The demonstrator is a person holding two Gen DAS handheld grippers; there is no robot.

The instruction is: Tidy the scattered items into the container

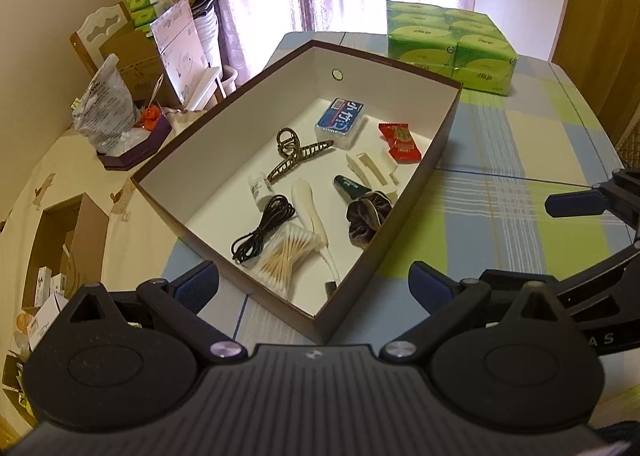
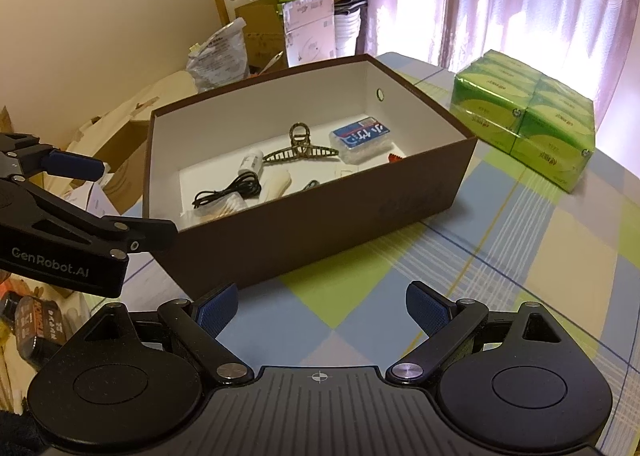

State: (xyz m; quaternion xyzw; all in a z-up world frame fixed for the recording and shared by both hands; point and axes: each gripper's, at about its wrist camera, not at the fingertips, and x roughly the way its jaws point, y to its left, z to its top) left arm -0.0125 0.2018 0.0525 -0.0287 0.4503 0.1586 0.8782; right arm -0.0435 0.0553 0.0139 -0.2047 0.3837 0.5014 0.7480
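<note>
Box (image 1: pixel 416 192), brown and open-topped, sits mid-table toward the far edge, already holding the clips, cable, swabs and scrunchie. Your left hand-held gripper (image 1: pixel 314 284) and right hand-held gripper (image 2: pixel 320 308) hover spread and empty, likely because nothing loose remains.

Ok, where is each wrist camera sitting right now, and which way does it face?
Left wrist: above the box's near corner, looking down into it; open left gripper below, right gripper at right edge.
Right wrist: lower, beside the box, facing its long brown side; open right gripper below, left gripper at left.
Shared: box, hair claw, tissue packs.
</note>
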